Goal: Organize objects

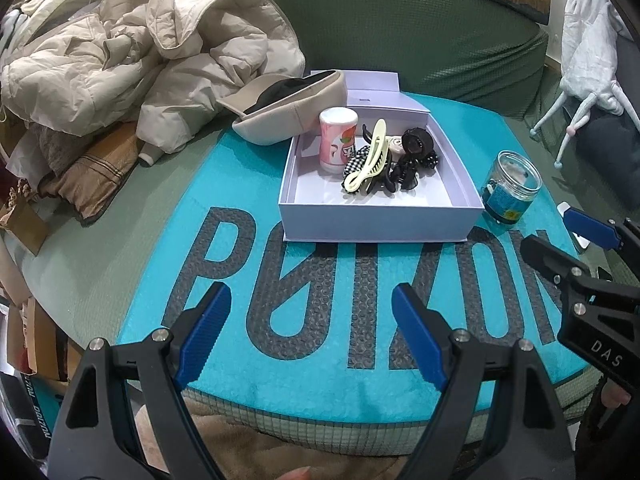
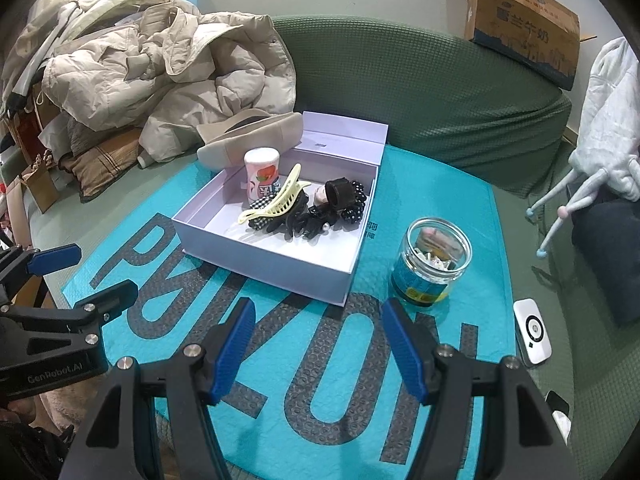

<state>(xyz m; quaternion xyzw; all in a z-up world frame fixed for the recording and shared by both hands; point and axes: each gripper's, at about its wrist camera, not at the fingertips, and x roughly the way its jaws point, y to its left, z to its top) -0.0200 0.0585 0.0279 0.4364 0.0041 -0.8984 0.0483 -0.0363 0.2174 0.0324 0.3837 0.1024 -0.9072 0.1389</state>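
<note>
Both claws (image 1: 310, 334) (image 2: 318, 346) wide open, empty.

A: The teal bubble-padded mailer (image 1: 320, 280) looks like plastic film, dimpled under the dark letters, faintly shiny elsewhere.

B: And the pale lilac cardboard box (image 2: 280, 272)? Matt, smooth paperboard. The clear round jar (image 2: 432, 264) looks like glass or hard plastic, I cannot tell which, glossy, with a printed blue label.

A: The cream hair claw clip (image 2: 280, 204) is smooth glossy plastic; the black claw clips (image 1: 404, 170) beside it shine too.

B: The green sofa cover (image 2: 420, 92) is waffle-textured cloth. The beige puffer coat (image 1: 160, 52) is crinkled, slightly sheeny fabric.

A: The blue ribbed gripper pads (image 1: 204, 332) look rubbery and matt on black plastic arms with small metal pins.
</note>
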